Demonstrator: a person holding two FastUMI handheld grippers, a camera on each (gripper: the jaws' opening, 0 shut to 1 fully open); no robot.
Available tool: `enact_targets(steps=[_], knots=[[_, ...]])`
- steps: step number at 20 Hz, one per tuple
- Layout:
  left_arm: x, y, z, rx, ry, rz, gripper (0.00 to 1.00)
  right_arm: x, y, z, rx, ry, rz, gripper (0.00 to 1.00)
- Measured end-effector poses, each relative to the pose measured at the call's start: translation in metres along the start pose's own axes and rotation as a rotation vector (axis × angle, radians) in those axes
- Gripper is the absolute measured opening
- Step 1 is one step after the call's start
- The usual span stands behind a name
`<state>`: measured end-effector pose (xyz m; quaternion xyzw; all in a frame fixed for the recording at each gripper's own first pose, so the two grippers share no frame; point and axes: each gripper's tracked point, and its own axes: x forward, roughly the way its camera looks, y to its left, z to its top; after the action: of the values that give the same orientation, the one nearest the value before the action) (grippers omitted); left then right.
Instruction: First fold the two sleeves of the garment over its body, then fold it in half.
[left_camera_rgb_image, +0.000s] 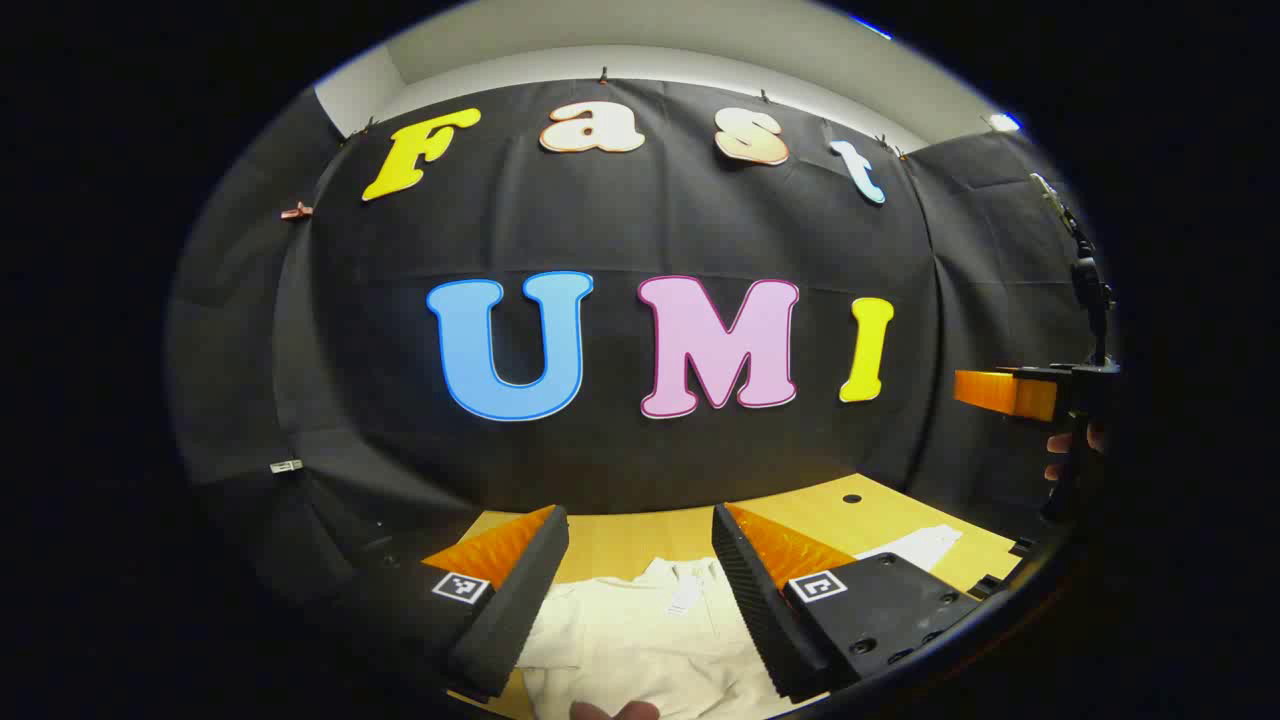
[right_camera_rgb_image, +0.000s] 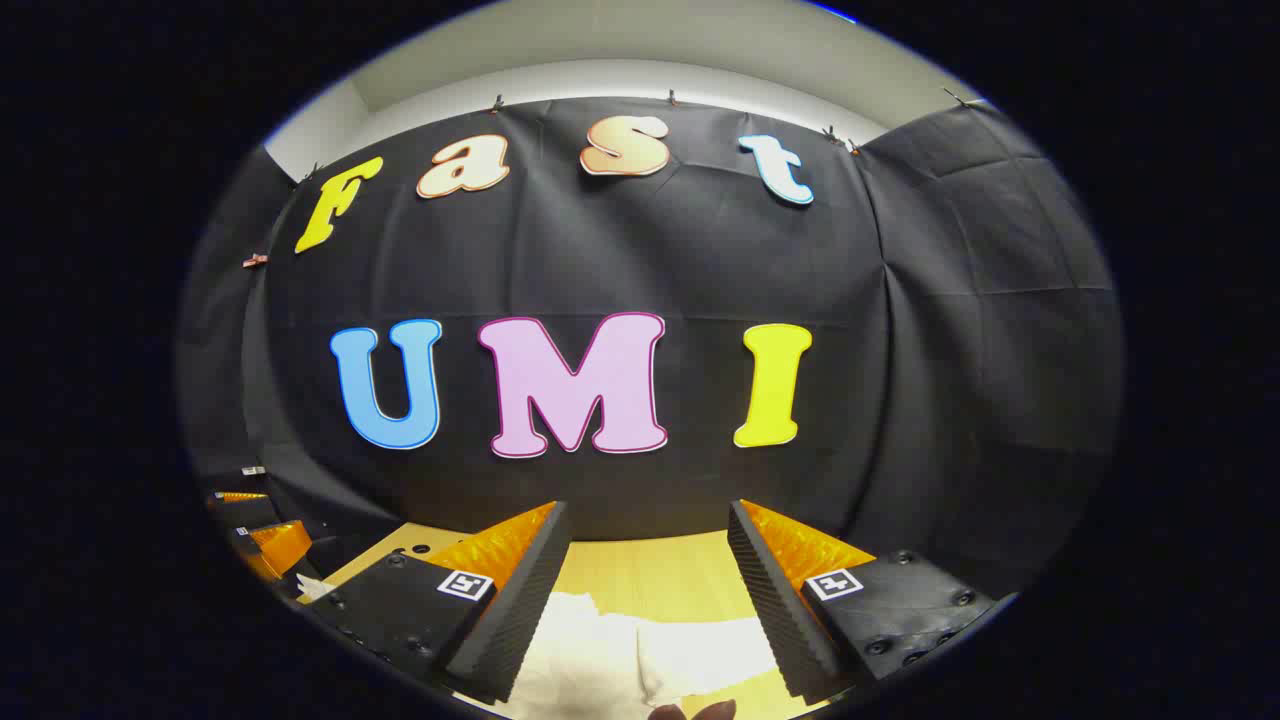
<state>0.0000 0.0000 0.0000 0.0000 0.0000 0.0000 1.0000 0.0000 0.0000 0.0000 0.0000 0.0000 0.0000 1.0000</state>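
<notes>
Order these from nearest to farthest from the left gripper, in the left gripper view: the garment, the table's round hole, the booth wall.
1. Garment, below the open left gripper.
2. Round hole, ahead right in the table.
3. Booth wall, behind the table.

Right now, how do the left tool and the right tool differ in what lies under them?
The left tool hangs over the garment's collar end; the right tool hangs over a sleeve-like white flap beside bare table. The cloth looks flat under the left tool, more bunched under the right tool. Both are open, holding nothing.
</notes>
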Motion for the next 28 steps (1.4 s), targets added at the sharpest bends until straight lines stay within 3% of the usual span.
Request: enact_targets(steps=[6,12,21,28], knots=[[-0.001,0.024,-0.004,-0.019,0.003,0.028,0.93,0.001,0.011,-0.003,-0.031,0.002,-0.005,0.97],[0.005,0.027,-0.012,-0.022,0.023,0.038,0.93,0.016,-0.012,-0.016,-0.073,0.026,-0.039,0.97],[0.029,-0.007,-0.013,-0.002,0.027,0.028,0.93,0.066,-0.128,-0.065,-0.125,0.109,-0.184,0.97],[0.056,-0.037,-0.03,-0.029,0.115,0.036,0.93,0.099,-0.225,-0.142,-0.143,0.239,-0.266,0.98]])
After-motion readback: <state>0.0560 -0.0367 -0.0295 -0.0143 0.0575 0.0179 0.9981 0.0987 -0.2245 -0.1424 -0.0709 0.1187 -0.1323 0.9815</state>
